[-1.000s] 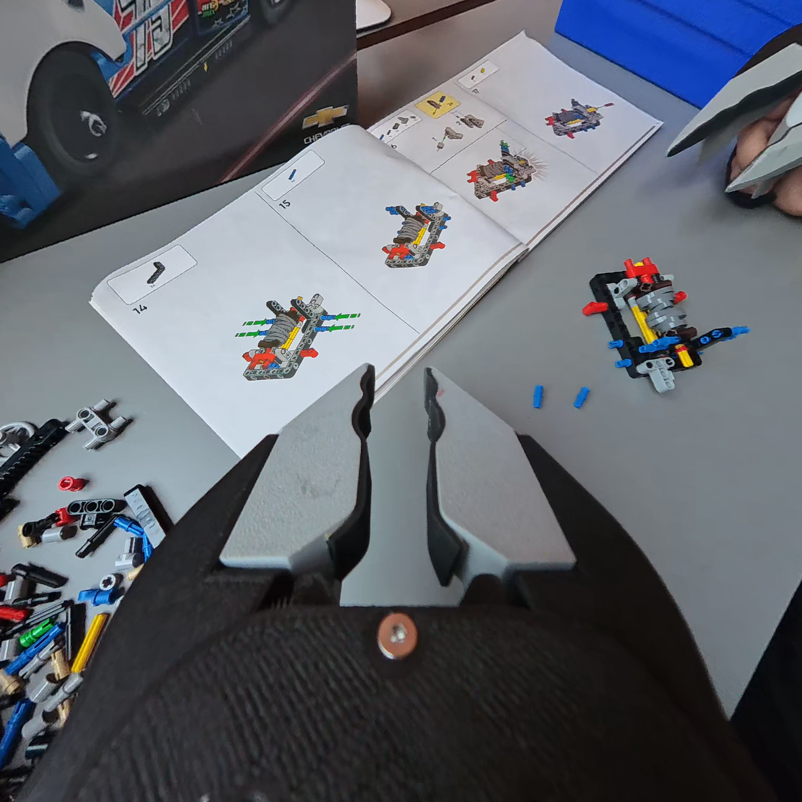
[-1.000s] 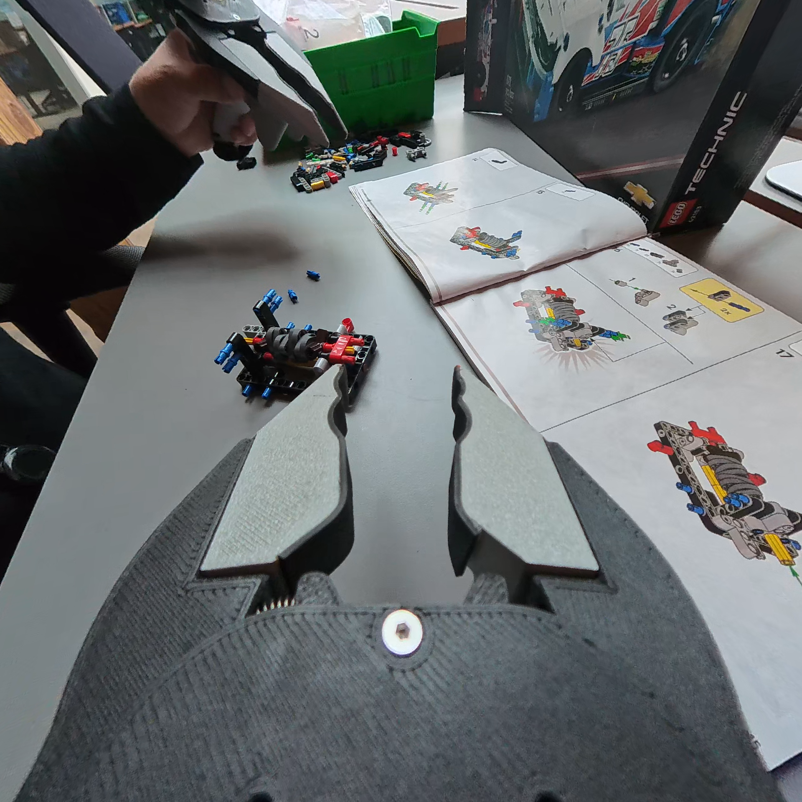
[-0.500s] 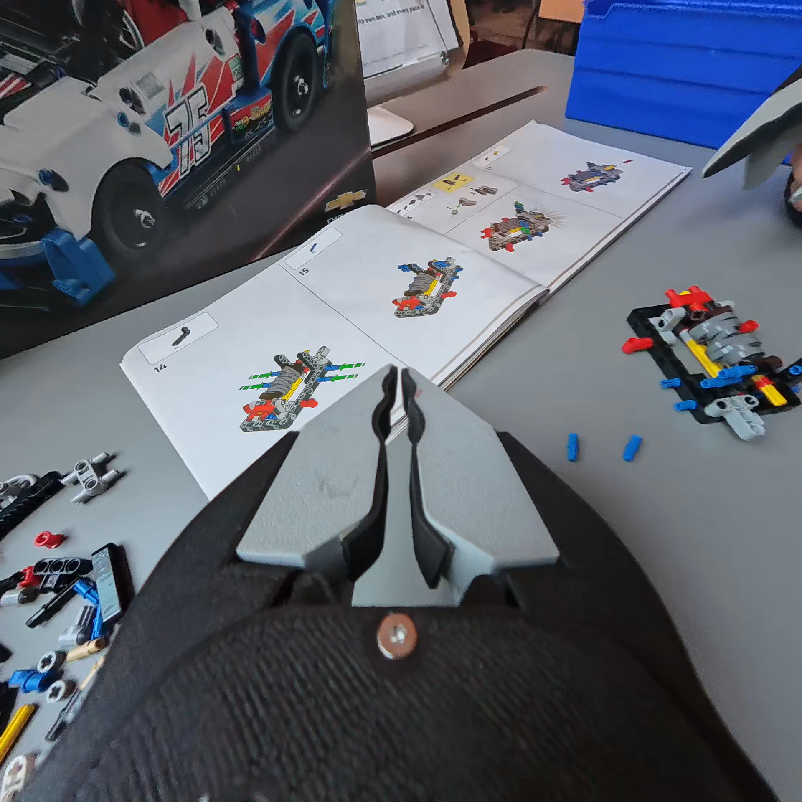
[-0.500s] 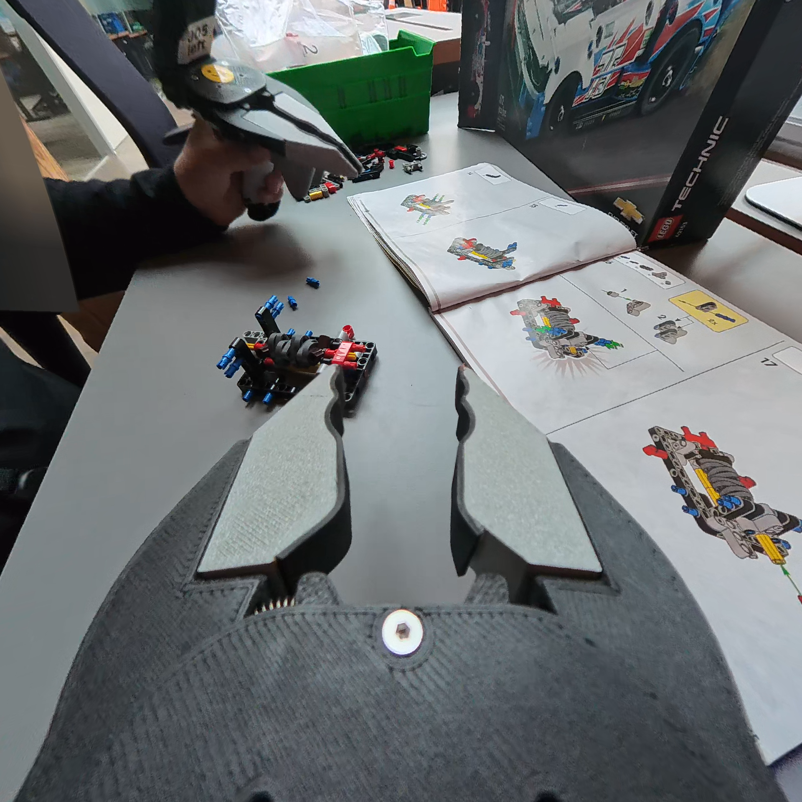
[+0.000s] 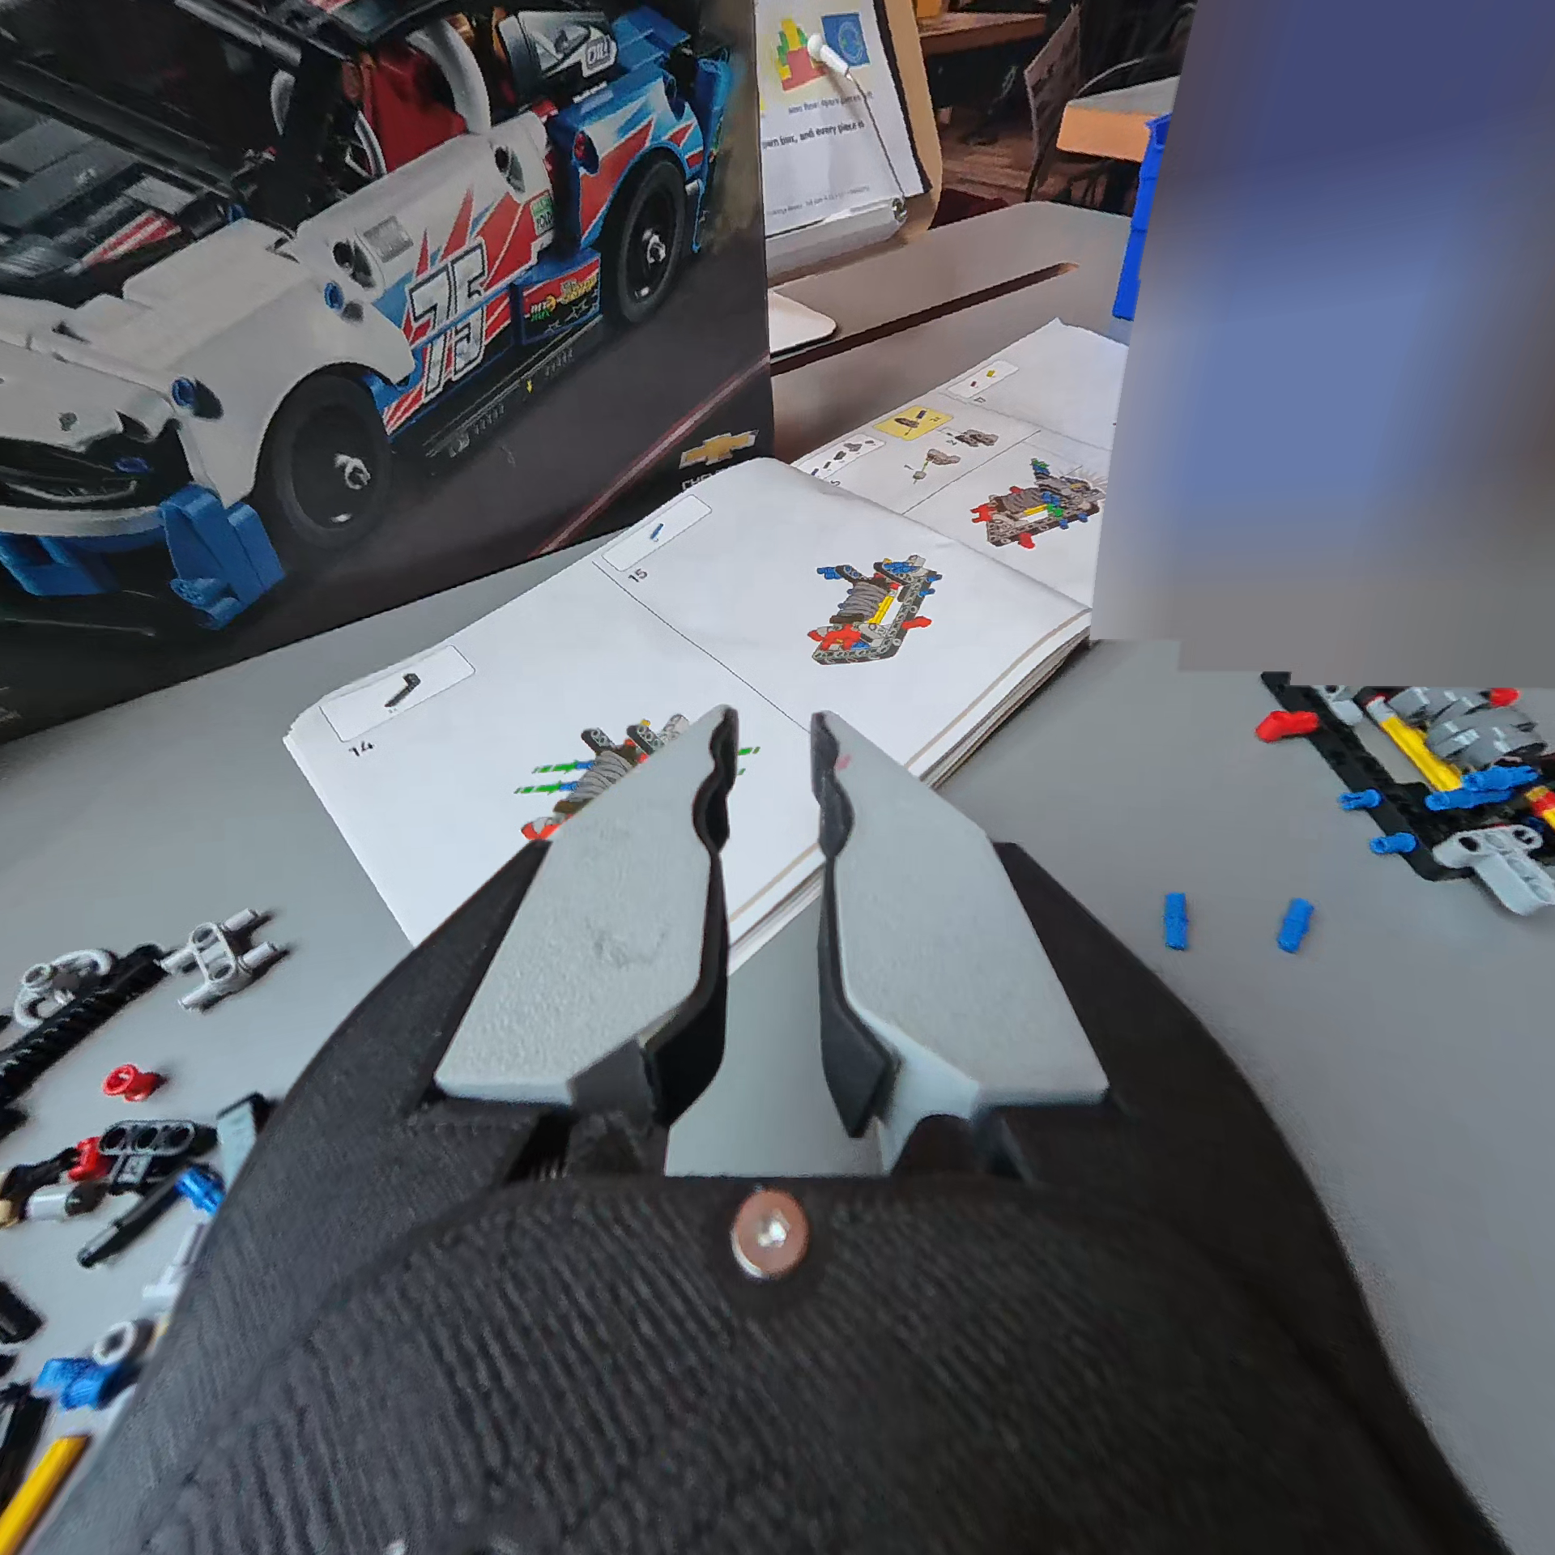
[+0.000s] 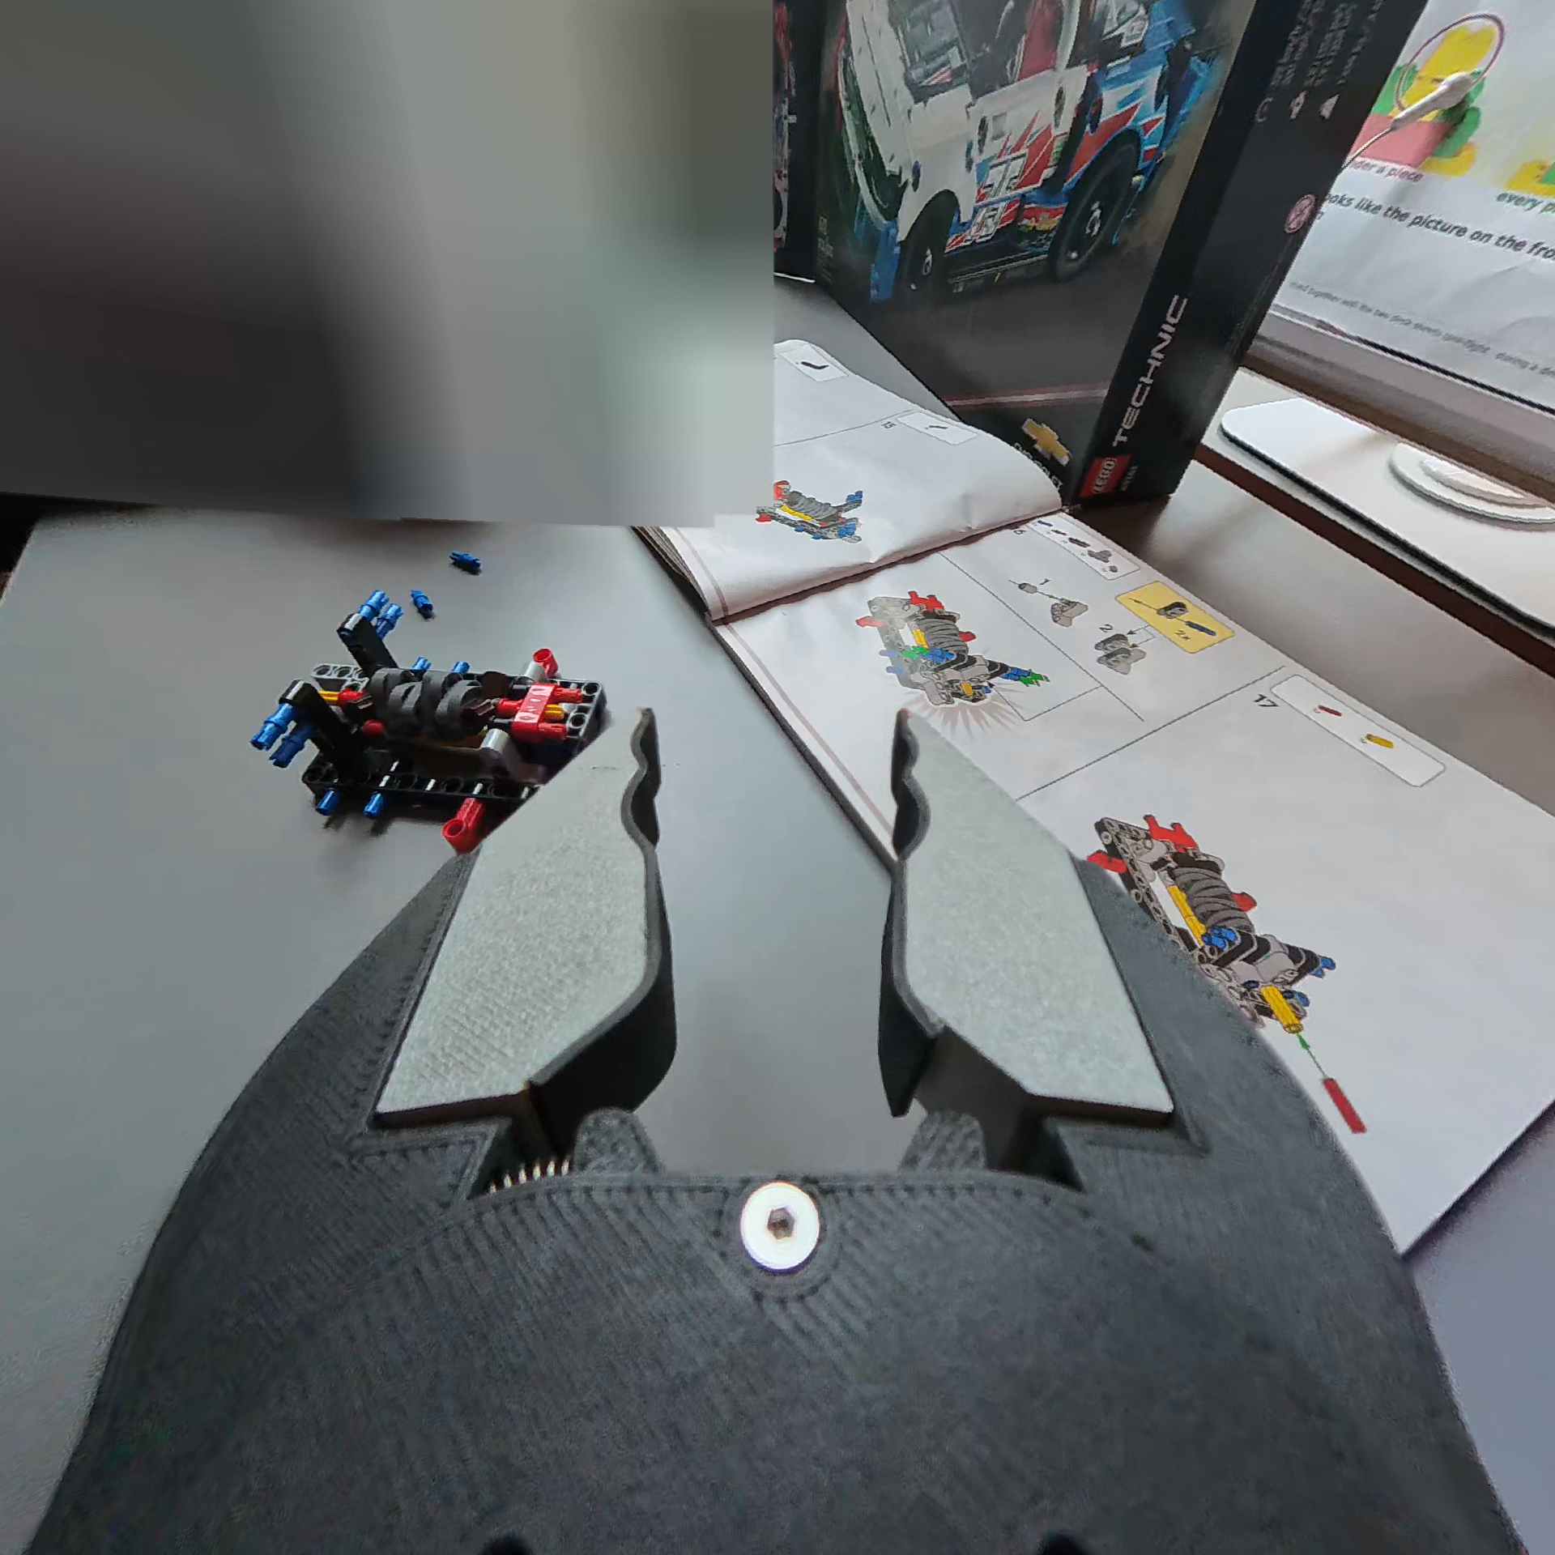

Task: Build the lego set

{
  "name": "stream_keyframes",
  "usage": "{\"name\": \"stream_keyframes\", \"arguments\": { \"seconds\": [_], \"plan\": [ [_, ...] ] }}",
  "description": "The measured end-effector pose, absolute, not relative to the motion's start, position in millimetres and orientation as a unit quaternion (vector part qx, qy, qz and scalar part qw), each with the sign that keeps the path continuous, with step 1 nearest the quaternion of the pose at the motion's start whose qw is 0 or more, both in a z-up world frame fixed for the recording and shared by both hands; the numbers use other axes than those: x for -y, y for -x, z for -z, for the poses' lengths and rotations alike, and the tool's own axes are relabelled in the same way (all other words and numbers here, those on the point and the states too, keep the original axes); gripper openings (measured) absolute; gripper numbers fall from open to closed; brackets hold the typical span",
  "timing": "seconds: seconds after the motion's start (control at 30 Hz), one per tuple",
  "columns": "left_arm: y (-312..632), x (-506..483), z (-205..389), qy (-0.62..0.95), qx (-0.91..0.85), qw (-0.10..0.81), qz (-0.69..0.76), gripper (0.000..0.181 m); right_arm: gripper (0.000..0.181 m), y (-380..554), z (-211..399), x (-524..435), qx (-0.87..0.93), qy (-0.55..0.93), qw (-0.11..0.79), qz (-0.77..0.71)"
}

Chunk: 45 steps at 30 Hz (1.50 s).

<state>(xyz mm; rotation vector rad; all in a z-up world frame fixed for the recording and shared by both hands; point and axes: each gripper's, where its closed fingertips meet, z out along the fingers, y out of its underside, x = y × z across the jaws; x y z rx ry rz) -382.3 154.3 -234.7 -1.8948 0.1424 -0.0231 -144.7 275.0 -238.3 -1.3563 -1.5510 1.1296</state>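
Note:
A partly built lego frame [image 6: 437,740], black with red, blue, yellow and grey parts, lies on the grey table; it also shows at the right edge of the left wrist view [image 5: 1447,782]. Two loose blue pins [image 5: 1233,921] lie near it. My left gripper [image 5: 774,732] is open a little and empty, held above the open instruction booklet [image 5: 673,656]. My right gripper [image 6: 774,732] is open wide and empty, just right of the frame, above bare table. A pile of loose lego parts [image 5: 101,1136] lies at the left.
The lego set's box [image 5: 353,294] stands behind the booklet, also in the right wrist view [image 6: 1052,210]. The booklet's right pages [image 6: 1136,757] lie beside my right gripper. More blue pins [image 6: 421,602] lie beyond the frame. A white monitor foot [image 6: 1430,480] stands at the far right. About 30 centimetres separates my left fingertips from my right.
My left gripper shut almost fully, then opened a little, and tilted up so the box fills more of its view. My right gripper moved lower and closer to the frame and stayed open.

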Motion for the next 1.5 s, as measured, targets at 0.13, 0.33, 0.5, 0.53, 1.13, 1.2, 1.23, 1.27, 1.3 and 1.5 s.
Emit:
{"name": "stream_keyframes", "arguments": {
  "seconds": [0.13, 0.33, 0.5, 0.53, 1.13, 1.2, 1.23, 1.27, 1.3, 1.5],
  "plan": [
    [382, -158, 230, 0.798, -0.091, 0.594, -0.033, 0.0, 0.052, 146, 246, -275, 0.619, 0.536, 0.376, -0.434],
    [345, -165, 232, 0.795, -0.147, 0.589, -0.012, 0.0, 0.052, 143, 245, -277, 0.621, 0.532, 0.389, -0.424],
    [316, -172, 260, 0.822, -0.205, 0.527, -0.066, 0.0, 0.065, 145, 247, -286, 0.609, 0.55, 0.394, -0.414],
    [313, -172, 261, 0.82, -0.214, 0.526, -0.076, 0.0, 0.066, 145, 247, -288, 0.606, 0.555, 0.395, -0.412],
    [506, 33, 239, 0.9, 0.124, 0.406, -0.103, 0.002, 0.084, 144, 262, -317, 0.59, 0.607, 0.428, -0.316],
    [507, 31, 241, 0.897, 0.125, 0.414, -0.088, 0.005, 0.086, 144, 263, -318, 0.588, 0.61, 0.428, -0.314],
    [509, 30, 241, 0.896, 0.122, 0.418, -0.091, 0.005, 0.087, 144, 263, -319, 0.587, 0.612, 0.426, -0.314],
    [511, 29, 244, 0.897, 0.118, 0.414, -0.097, 0.006, 0.088, 144, 263, -319, 0.586, 0.614, 0.425, -0.315],
    [512, 29, 248, 0.901, 0.114, 0.406, -0.1, 0.006, 0.088, 144, 263, -320, 0.585, 0.615, 0.424, -0.316],
    [512, 16, 264, 0.908, 0.109, 0.396, -0.082, 0.005, 0.087, 144, 265, -320, 0.585, 0.62, 0.416, -0.317]
  ]
}}
